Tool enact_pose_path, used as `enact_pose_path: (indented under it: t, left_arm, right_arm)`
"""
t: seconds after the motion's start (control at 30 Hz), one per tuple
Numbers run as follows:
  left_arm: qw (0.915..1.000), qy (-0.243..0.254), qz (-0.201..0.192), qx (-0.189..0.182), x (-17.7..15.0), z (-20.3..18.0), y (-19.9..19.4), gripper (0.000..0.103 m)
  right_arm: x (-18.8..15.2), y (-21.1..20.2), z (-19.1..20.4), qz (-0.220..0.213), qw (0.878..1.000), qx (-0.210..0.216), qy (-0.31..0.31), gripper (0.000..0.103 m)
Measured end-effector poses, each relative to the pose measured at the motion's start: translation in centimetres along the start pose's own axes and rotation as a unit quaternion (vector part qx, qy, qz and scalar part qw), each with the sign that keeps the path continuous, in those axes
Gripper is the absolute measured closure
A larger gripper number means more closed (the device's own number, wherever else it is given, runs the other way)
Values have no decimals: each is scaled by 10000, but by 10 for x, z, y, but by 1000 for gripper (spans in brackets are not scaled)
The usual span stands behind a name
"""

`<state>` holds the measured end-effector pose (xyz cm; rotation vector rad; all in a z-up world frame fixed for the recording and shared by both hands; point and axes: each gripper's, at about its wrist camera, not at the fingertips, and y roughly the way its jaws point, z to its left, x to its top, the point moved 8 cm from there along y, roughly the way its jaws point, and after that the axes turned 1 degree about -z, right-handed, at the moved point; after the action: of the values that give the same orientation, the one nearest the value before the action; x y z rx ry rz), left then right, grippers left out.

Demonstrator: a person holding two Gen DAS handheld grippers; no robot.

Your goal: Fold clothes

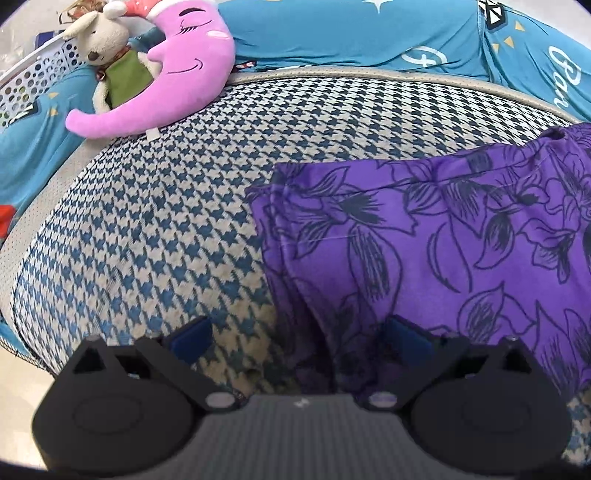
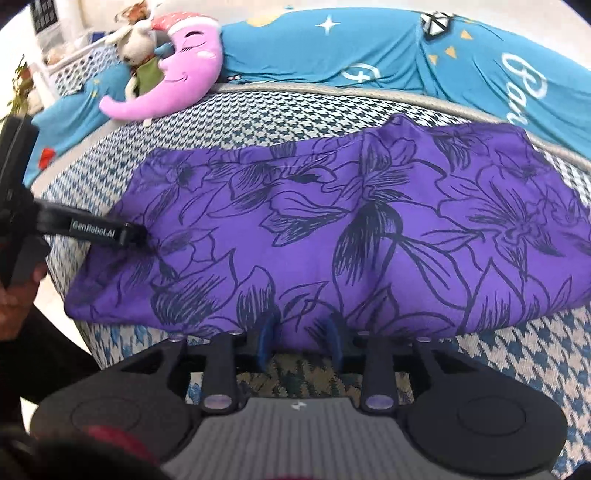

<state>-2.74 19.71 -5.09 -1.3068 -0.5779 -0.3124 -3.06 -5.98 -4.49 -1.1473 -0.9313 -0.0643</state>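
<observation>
A purple garment (image 2: 332,229) with a dark flower print lies folded into a long band across a blue-and-white houndstooth cushion (image 1: 155,229). In the left wrist view my left gripper (image 1: 301,341) is open wide over the garment's (image 1: 443,240) left end. One blue pad (image 1: 192,338) is over bare cushion and the other rests at the cloth. The right wrist view shows that left gripper (image 2: 142,236) from the side at the band's left end. My right gripper (image 2: 300,338) is at the garment's near edge, pads slightly apart. The cloth edge lies between them, unpinched.
A pink moon plush (image 1: 177,77) and a beige mouse plush (image 1: 107,40) lie at the cushion's far left corner. Teal bedding (image 1: 351,33) runs along the back edge. A white perforated basket (image 1: 40,70) stands far left. Pale floor (image 2: 55,317) borders the cushion's left side, where a hand (image 2: 11,314) shows.
</observation>
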Motion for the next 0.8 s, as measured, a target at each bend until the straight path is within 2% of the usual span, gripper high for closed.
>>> enact_pose_path:
  t: [0.2, 0.37, 0.5, 0.67, 0.8]
  left_arm:
    - [9994, -310, 81, -121, 0, 7, 1, 0]
    - [9997, -229, -23, 35, 2, 8, -3, 0]
    - [9997, -220, 26, 42, 0, 8, -2, 0]
    - [9998, -169, 29, 66, 0, 7, -1, 0]
    - [9998, -164, 49, 63, 0, 7, 1, 0]
  right_arm:
    - [7, -9, 6, -236, 9996, 140, 93, 69]
    - [15, -17, 29, -550, 9974, 465, -40, 69]
    - [14, -8, 47, -427, 9976, 528, -146, 69]
    - [6, 9, 58, -140, 9983, 256, -500, 68]
    - [1, 17, 63, -69, 9972, 93, -743, 68]
